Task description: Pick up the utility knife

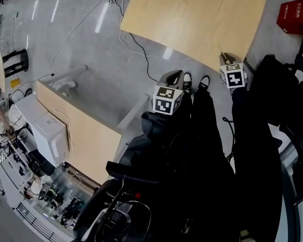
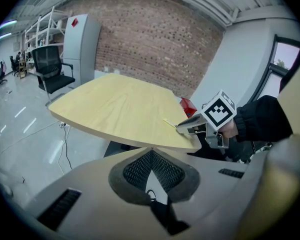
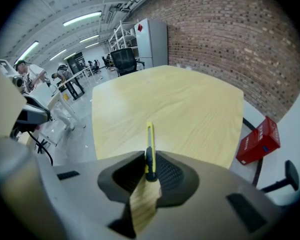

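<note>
The left gripper (image 2: 152,168), its jaws closed together on nothing, hangs just short of the wooden table's (image 2: 115,109) near edge. The right gripper (image 3: 150,171) clamps a yellow utility knife (image 3: 149,146) above that edge, its length pointing ahead. A red box (image 3: 258,141) sits on the floor past the table's right edge.

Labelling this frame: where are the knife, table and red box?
knife (image 3: 149,145), right gripper view, yellow body.
table (image 3: 190,104), right gripper view, bare top.
red box (image 3: 257,141), right gripper view, side face.

a brick wall (image 3: 230,39) stands behind a pale wood table (image 3: 190,109), glossy grey floor (image 1: 65,44), strip lights (image 3: 82,18) overhead.
</note>
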Action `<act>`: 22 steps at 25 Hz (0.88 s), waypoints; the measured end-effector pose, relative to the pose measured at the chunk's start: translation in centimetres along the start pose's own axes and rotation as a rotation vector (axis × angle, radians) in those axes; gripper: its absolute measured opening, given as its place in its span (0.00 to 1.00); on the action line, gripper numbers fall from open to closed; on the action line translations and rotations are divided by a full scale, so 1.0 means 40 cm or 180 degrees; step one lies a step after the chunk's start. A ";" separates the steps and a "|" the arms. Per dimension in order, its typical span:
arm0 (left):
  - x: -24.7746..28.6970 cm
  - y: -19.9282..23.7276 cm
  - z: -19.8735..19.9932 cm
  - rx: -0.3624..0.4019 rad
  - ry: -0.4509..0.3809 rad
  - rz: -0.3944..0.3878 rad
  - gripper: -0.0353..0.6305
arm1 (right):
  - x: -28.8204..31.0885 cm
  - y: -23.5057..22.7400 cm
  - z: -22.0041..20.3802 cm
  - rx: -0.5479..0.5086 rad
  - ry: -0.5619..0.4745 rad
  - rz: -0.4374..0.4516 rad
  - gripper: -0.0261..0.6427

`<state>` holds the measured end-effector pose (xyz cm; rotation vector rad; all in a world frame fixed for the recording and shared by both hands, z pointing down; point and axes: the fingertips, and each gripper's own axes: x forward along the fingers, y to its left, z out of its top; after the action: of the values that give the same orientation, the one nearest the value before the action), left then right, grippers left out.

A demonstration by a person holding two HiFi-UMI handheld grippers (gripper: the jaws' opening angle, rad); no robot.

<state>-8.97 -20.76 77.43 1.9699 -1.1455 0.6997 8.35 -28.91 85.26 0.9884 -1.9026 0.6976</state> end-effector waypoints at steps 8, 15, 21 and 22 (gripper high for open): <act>-0.004 -0.009 0.001 0.0013 0.0013 -0.0019 0.05 | -0.013 0.002 0.005 -0.0023 -0.0042 -0.0017 0.14; -0.018 -0.040 0.034 0.0088 -0.0077 -0.0065 0.05 | -0.082 0.014 0.045 -0.0198 -0.0259 -0.0063 0.14; -0.058 -0.083 0.116 0.0096 -0.0359 -0.0110 0.05 | -0.211 0.030 0.109 -0.0279 -0.0658 -0.0155 0.14; -0.067 -0.096 0.139 0.0128 -0.0418 -0.0129 0.05 | -0.237 0.032 0.120 -0.0304 -0.0730 -0.0179 0.14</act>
<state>-6.28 -22.71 70.98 2.0931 -1.1734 0.5833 8.21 -28.44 74.57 1.0948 -2.0761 0.4720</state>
